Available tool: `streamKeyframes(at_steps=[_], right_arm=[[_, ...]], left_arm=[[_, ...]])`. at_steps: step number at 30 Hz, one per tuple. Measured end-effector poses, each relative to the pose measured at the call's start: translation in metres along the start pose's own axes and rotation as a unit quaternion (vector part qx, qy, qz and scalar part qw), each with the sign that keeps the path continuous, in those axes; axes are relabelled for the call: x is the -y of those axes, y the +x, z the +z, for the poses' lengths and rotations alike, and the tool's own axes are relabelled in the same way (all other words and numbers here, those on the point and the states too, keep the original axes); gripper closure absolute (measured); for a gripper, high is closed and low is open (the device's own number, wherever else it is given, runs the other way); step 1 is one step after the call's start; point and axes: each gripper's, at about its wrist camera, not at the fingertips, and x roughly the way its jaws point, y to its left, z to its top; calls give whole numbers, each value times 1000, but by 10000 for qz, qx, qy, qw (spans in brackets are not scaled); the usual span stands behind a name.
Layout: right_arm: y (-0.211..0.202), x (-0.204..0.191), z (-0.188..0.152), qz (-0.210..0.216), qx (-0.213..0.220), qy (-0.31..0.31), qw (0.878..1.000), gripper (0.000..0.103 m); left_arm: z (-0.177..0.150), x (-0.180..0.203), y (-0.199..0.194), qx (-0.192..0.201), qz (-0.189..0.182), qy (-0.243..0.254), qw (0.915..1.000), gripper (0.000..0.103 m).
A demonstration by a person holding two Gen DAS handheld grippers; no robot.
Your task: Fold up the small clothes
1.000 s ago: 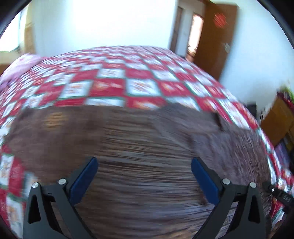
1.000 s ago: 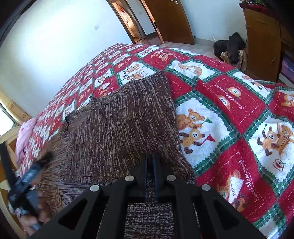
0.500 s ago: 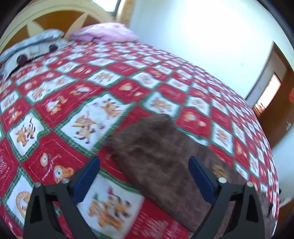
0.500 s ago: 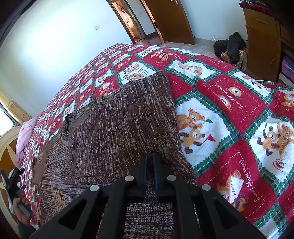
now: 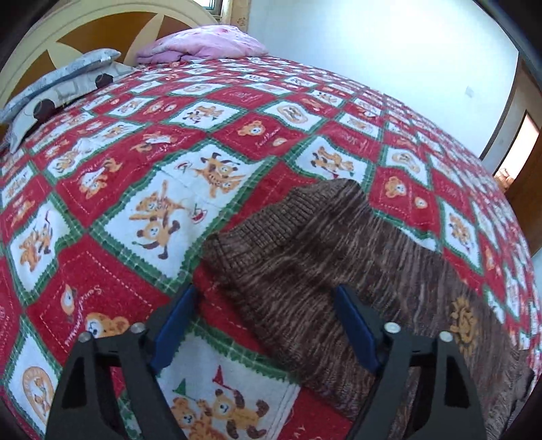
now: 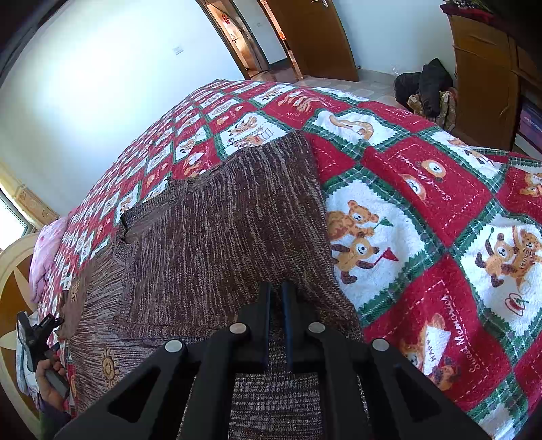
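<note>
A brown marled knit sweater (image 6: 216,237) lies flat on the red, white and green bear-print bedspread (image 6: 423,210), with one sleeve folded across its body. My right gripper (image 6: 277,291) is shut on the sweater's near edge, and fabric bunches under its fingers. The other sleeve (image 5: 305,250) stretches toward the headboard in the left wrist view, ending in a ribbed cuff (image 5: 271,223). My left gripper (image 5: 266,298) hovers just over that sleeve. Its jaws are closing with the sleeve between the blue pads (image 5: 355,331), which do not press it. At the far left of the right wrist view, a hand holds the left gripper (image 6: 37,331).
A grey patterned pillow (image 5: 57,91) and a pink blanket (image 5: 203,44) lie by the wooden headboard (image 5: 67,30). Beyond the bed's far side are a wooden cabinet (image 6: 484,84), dark bags on the floor (image 6: 423,88) and an open doorway (image 6: 244,44).
The left gripper swung from over the sweater's body to the sleeve end near the headboard and rolled, and its jaws narrowed. The right gripper and its hold did not change.
</note>
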Motion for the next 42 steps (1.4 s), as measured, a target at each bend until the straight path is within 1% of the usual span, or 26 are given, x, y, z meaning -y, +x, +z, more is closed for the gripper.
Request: streamKeyframes(at_steps=[2, 4, 7, 8, 9, 11, 14, 16, 22, 23, 26, 28, 29, 30, 31, 32, 33, 34, 35, 37, 38, 40, 42], right_arm=[[0, 0, 0, 6, 0, 6, 10000, 96], [0, 0, 0, 14, 0, 12, 10000, 96], [0, 0, 0, 20, 1, 17, 10000, 96], [0, 0, 0, 19, 1, 16, 10000, 96], [0, 0, 0, 22, 1, 19, 10000, 96], [0, 1, 0, 28, 1, 24, 10000, 96], [0, 1, 1, 46, 2, 36, 10000, 96], [0, 2, 1, 61, 1, 47, 10000, 96], [0, 2, 1, 64, 2, 49, 10000, 96], [0, 2, 1, 62, 1, 49, 10000, 96], [0, 2, 1, 60, 1, 44, 10000, 96], [0, 2, 1, 63, 1, 45, 10000, 96], [0, 2, 1, 64, 2, 47, 10000, 96], [0, 2, 1, 68, 2, 50, 10000, 96], [0, 2, 1, 71, 3, 51, 10000, 96], [0, 2, 1, 69, 2, 49, 10000, 96], [0, 2, 1, 68, 2, 47, 10000, 96], [-1, 2, 1, 68, 2, 48, 10000, 96], [-1, 2, 1, 71, 3, 50, 10000, 96], [-1, 2, 1, 76, 3, 55, 10000, 96], [-1, 2, 1, 80, 2, 57, 10000, 96], [-1, 2, 1, 83, 2, 58, 9999, 96], [-1, 2, 1, 80, 1, 56, 10000, 96]], left_arm=[[-1, 2, 0, 13, 84, 83, 9999, 24], [0, 3, 0, 41, 65, 122, 9999, 34], [0, 3, -2, 113, 27, 139, 9998, 60], [1, 2, -3, 120, -189, 126, 9997, 92], [1, 1, -3, 82, -391, 96, 9992, 95], [2, -4, -4, 110, -700, -50, 9975, 95], [4, -12, -11, 249, -1203, -273, 9920, 95], [5, -10, -17, 347, -1320, -281, 9902, 95], [12, 11, -43, 628, -1528, -8, 9863, 95], [11, 19, -48, 658, -1576, 107, 9853, 95], [-1, 48, -70, 838, -1821, 623, 9777, 96], [-18, 75, -88, 990, -1939, 1131, 9694, 96], [-24, 83, -94, 1032, -1939, 1291, 9670, 95], [-36, 98, -104, 1131, -1888, 1568, 9628, 96], [-46, 108, -111, 1214, -1868, 1780, 9585, 96], [-61, 123, -122, 1317, -1912, 2086, 9501, 96], [-71, 132, -129, 1355, -1980, 2270, 9439, 96], [-86, 144, -138, 1373, -2100, 2504, 9350, 96], [-96, 153, -142, 1332, -2193, 2655, 9294, 95], [-114, 167, -147, 1127, -2347, 2825, 9233, 96], [-127, 175, -147, 896, -2467, 2879, 9210, 96], [-144, 186, -142, 608, -2552, 2990, 9175, 96], [-159, 194, -136, 486, -2436, 3108, 9174, 96]])
